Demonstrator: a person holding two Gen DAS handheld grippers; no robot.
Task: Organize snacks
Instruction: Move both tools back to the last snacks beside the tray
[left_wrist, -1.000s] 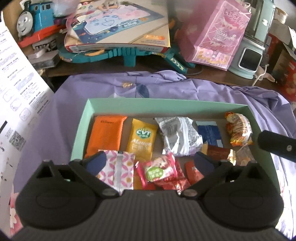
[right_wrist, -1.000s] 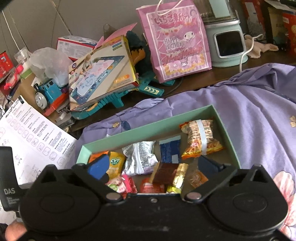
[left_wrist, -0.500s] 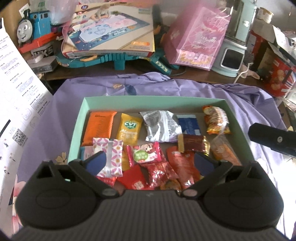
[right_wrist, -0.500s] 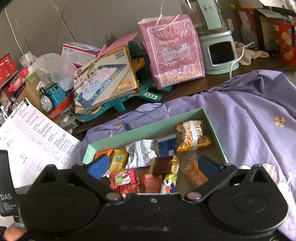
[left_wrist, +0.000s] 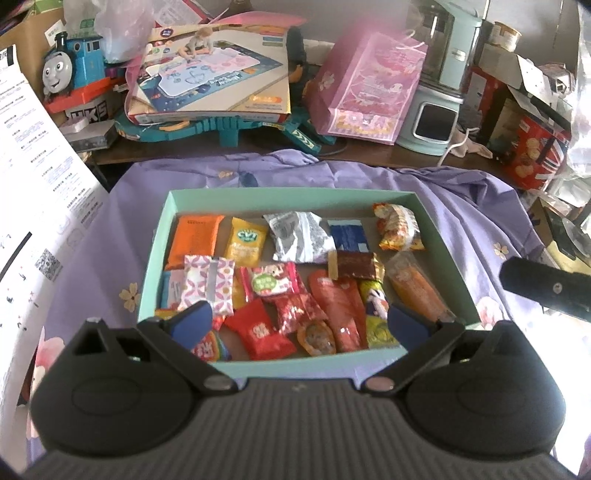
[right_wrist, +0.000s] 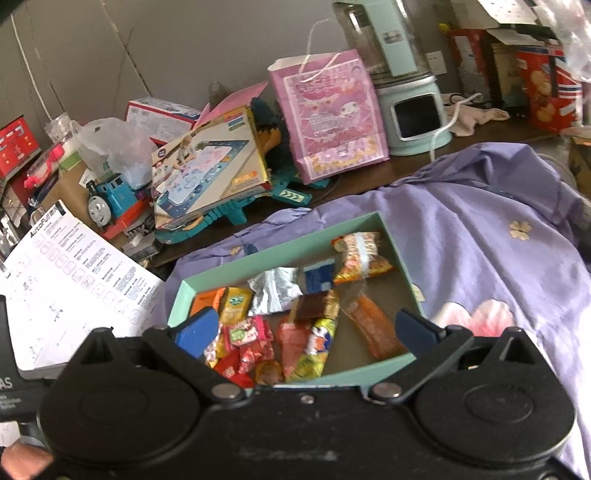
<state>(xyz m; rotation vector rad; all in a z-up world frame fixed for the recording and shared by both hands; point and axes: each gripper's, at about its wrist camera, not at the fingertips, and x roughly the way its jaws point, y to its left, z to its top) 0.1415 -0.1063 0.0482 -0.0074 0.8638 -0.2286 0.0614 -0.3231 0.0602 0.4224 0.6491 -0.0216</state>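
Note:
A shallow mint-green box (left_wrist: 295, 195) lies on a purple floral cloth (left_wrist: 461, 199) and holds several wrapped snacks: an orange packet (left_wrist: 194, 240), a yellow CVT packet (left_wrist: 246, 242), a silver wrapper (left_wrist: 301, 238), a red packet (left_wrist: 260, 334). My left gripper (left_wrist: 299, 319) is open and empty, above the box's near edge. My right gripper (right_wrist: 303, 330) is open and empty, above the same box (right_wrist: 288, 242) from its near side. The right gripper's body (left_wrist: 546, 288) shows at the right in the left wrist view.
Behind the cloth stand a pink gift bag (left_wrist: 369, 85), a mint appliance (left_wrist: 439, 107), a toy box on a teal stand (left_wrist: 218, 81), a blue toy train (left_wrist: 74, 70) and a red biscuit tin (left_wrist: 535, 155). A white instruction sheet (left_wrist: 33, 177) leans at the left.
Both grippers have pulled back and up from the box, so the whole box and its near wall now show. Both stay open and empty.

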